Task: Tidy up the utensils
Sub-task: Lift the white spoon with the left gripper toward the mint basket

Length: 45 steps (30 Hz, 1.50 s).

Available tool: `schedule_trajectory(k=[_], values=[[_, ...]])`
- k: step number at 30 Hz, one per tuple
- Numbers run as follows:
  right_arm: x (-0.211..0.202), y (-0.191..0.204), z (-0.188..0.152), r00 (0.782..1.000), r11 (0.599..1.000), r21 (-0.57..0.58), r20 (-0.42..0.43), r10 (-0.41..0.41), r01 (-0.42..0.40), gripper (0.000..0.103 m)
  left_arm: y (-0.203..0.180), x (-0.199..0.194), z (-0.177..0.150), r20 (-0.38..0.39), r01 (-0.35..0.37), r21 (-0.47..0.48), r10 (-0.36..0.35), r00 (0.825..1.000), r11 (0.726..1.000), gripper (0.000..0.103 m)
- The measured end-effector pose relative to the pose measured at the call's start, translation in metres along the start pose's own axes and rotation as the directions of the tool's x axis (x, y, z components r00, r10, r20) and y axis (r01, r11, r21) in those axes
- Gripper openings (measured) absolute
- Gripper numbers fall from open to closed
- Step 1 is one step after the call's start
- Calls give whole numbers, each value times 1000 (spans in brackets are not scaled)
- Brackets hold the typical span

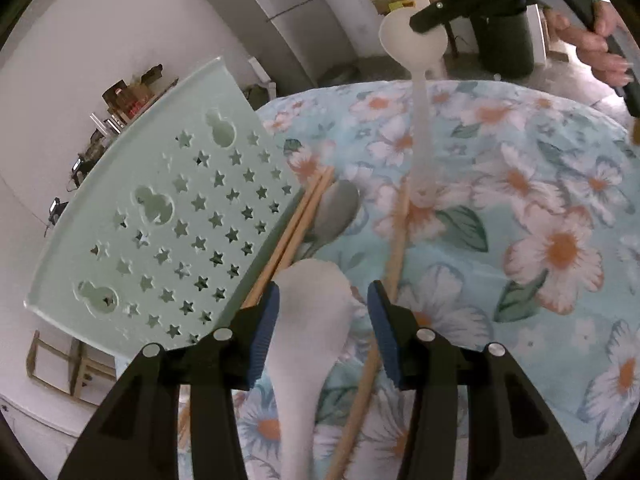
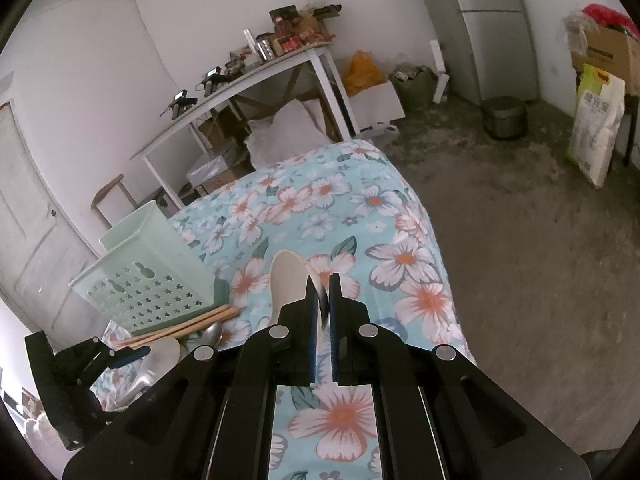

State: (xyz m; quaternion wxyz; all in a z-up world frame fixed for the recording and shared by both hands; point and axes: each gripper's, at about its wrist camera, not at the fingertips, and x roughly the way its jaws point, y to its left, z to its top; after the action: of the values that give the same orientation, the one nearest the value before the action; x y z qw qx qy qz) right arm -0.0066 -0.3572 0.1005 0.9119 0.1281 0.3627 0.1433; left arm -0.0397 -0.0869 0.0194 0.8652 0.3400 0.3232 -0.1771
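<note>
A right gripper [image 2: 323,300] clenches the rim of a white plastic rice spoon [image 2: 286,280], lifting it clear of a bench draped in a blue floral cloth [image 2: 408,260]. Seen from the left wrist, that spoon [image 1: 412,46] hangs bowl-up with its handle pointing down, a pose that looks suited to dropping it handle-first into a holder.

The likely destination, a pale green plastic utensil basket pierced with star-shaped holes [image 1: 160,216], stands at the left edge of the bench, its open top turned away from the left camera. A pair of wooden chopsticks [image 1: 292,236] lies against its base, with a grey metal spoon [image 1: 334,216] just beside them.

The left gripper [image 1: 324,320] hovers with its blue-padded jaws spread wide on either side of a second white plastic rice paddle [image 1: 308,320], which lies flat on the cloth; whether the pads touch it cannot be told. A single long wooden stick [image 1: 394,256] runs along the cloth by the right jaw, near enough that a closing grip might catch it too.

With one spoon aloft and at least four pieces on the cloth, the sorting appears to be at an early stage; the basket's contents are hidden from both views.
</note>
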Motion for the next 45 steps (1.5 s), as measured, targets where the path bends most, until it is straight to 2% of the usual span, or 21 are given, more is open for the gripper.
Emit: schedule_trajectory(k=[2, 4, 7, 11, 14, 19, 23, 27, 31, 34, 36, 39, 41, 44, 45], values=[[0, 0, 0, 1000, 1000, 3, -1, 1, -1, 4, 2, 1, 1, -9, -15, 1, 15, 1000, 1000, 40], [0, 0, 0, 1000, 1000, 3, -2, 2, -2, 4, 9, -1, 0, -8, -21, -26, 21, 1000, 999, 24], [0, 1, 0, 1000, 1000, 3, 1, 3, -3, 4, 21, -5, -1, -8, -35, -69, 34, 999, 997, 19], [2, 2, -1, 1000, 1000, 0, -2, 8, -8, 4, 40, -16, -8, -12, -16, -140, 15, 1000, 990, 16], [3, 0, -1, 1000, 1000, 6, -8, 15, -14, 4, 49, -27, -15, -8, -49, -183, 48, 999, 982, 11], [4, 1, -1, 1000, 1000, 0, -12, 25, -25, 4, 76, -40, -31, -34, -52, -315, 44, 998, 948, 8], [4, 5, -2, 999, 999, -19, -10, 45, -45, 3, 90, -44, -40, -52, -57, -344, 41, 998, 937, 8], [3, 9, -3, 999, 998, -34, -10, 45, -45, 3, 105, -48, -48, -70, -46, -416, 18, 997, 908, 7], [4, 11, -3, 999, 998, -37, -16, 52, -52, 3, 120, -51, -59, -113, -85, -452, 38, 993, 888, 6], [5, 10, -4, 998, 998, -30, -22, 58, -58, 3, 132, -46, -70, -171, -79, -484, -6, 985, 872, 6], [6, 10, -4, 997, 997, -22, -28, 67, -67, 3, 136, -35, -80, -216, -50, -502, -70, 974, 863, 6], [7, 10, -4, 997, 997, -19, -33, 69, -70, 3, 141, -27, -85, -216, -14, -514, -114, 970, 858, 6], [8, 11, -5, 997, 997, -20, -37, 72, -72, 3, 148, -20, -85, -210, 26, -540, -164, 964, 842, 6], [9, 13, -6, 996, 996, -25, -42, 81, -82, 3, 154, -17, -83, -185, 53, -566, -190, 964, 822, 6], [8, 15, -7, 996, 996, -31, -40, 83, -84, 2, 154, -18, -82, -180, 53, -564, -186, 966, 824, 6]])
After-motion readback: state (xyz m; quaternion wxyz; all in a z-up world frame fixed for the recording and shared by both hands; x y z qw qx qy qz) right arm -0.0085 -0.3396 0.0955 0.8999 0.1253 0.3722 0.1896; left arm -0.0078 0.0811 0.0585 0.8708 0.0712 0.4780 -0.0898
